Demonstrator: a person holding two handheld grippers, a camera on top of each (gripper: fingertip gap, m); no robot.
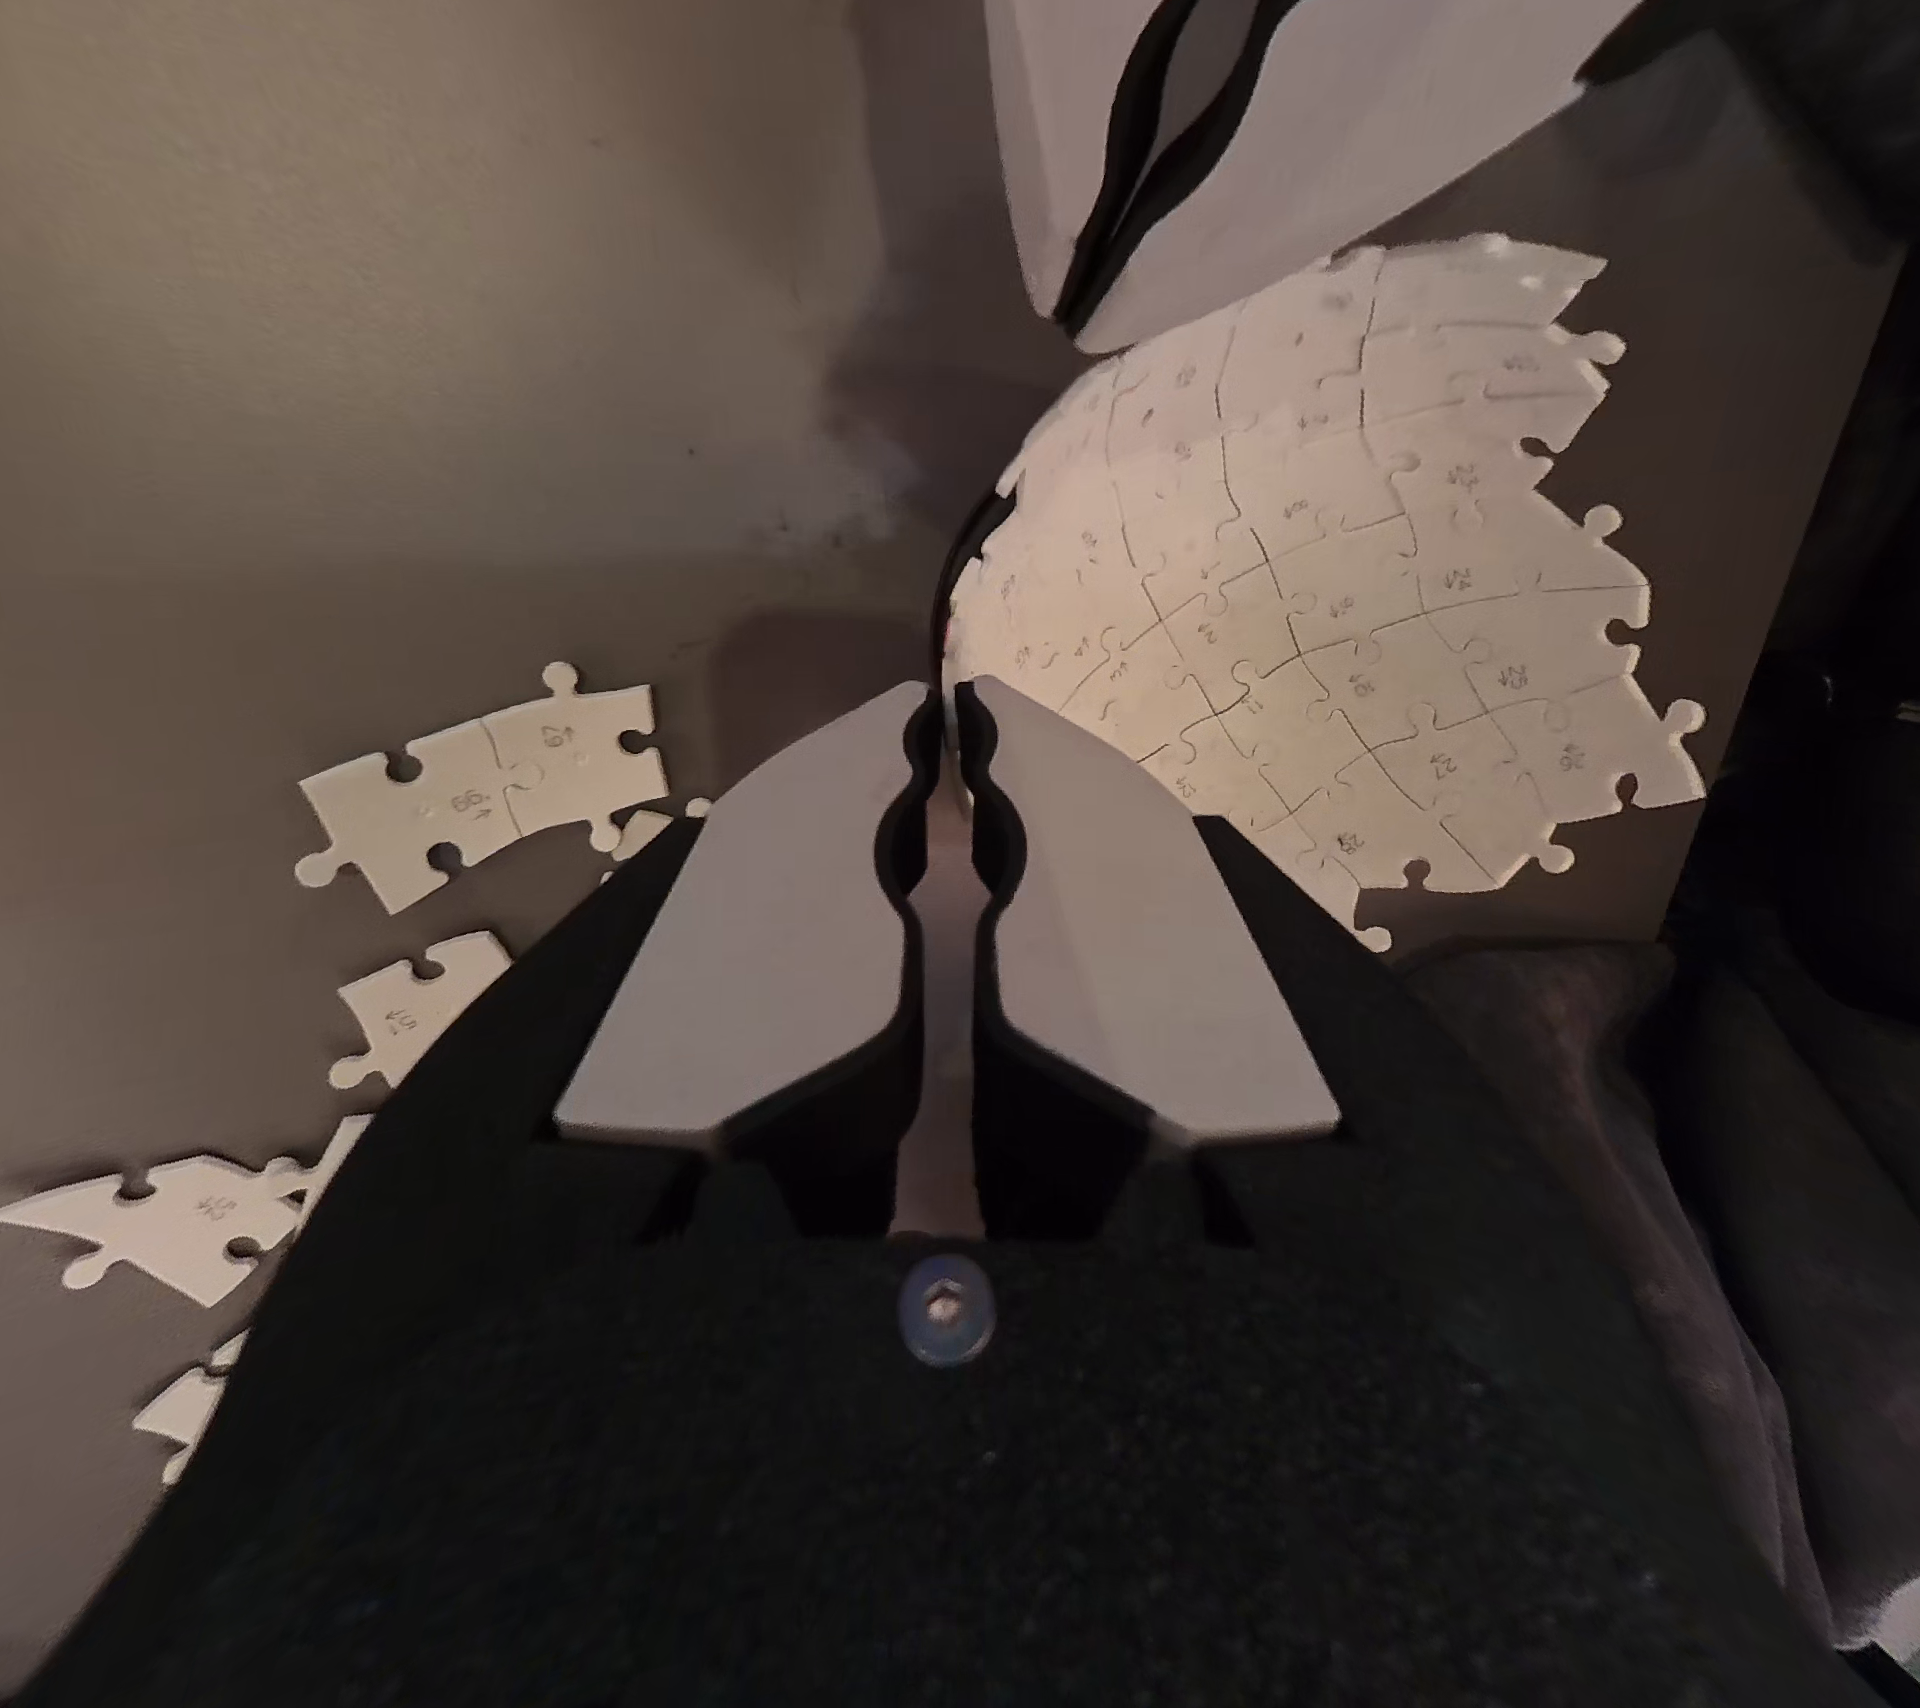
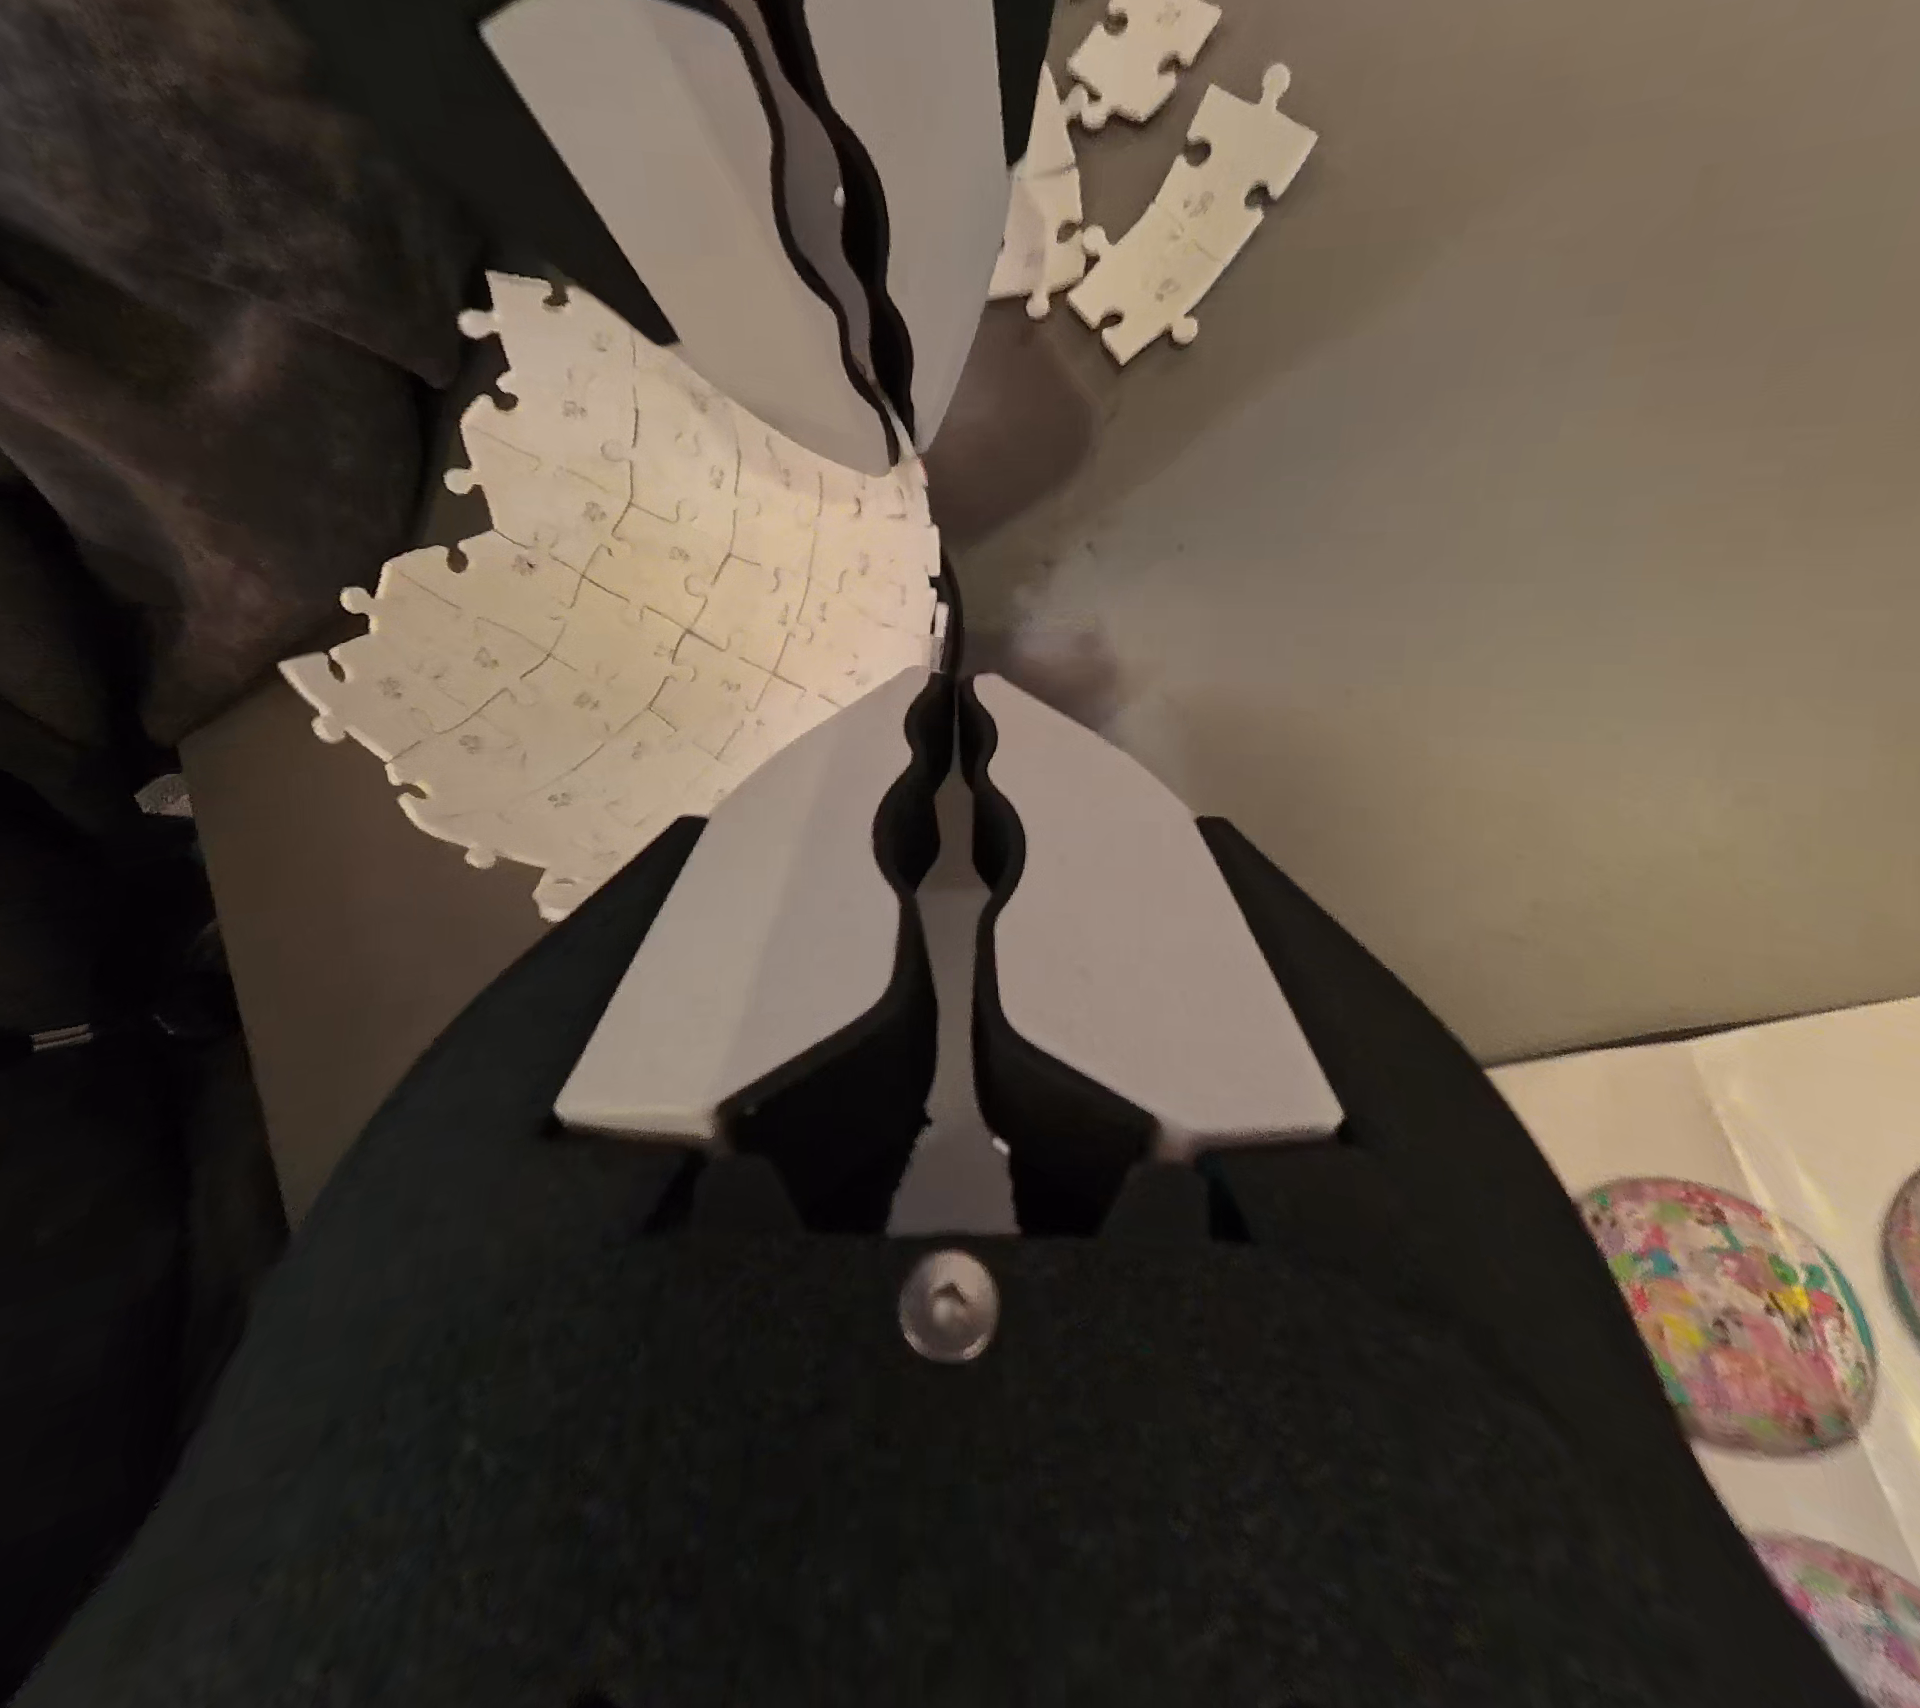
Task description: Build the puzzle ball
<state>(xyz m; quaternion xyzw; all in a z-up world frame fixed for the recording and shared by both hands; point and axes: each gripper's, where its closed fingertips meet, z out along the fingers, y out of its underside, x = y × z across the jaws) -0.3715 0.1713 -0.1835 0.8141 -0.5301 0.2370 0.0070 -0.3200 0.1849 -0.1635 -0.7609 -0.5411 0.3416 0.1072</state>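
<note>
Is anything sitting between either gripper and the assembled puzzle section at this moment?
Nothing visible does. The left gripper and right gripper are each shut directly on the rim of the curved shell. The loose pieces lie aside on the table.

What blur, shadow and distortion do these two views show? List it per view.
Left wrist view: wide-angle bending at the edges, the curved puzzle shell brightly lit, soft shadows on the grey table, loose pieces fairly sharp. Right wrist view: the sleeve and colourful sheet smeared, the shell's numbers unreadable.
</note>
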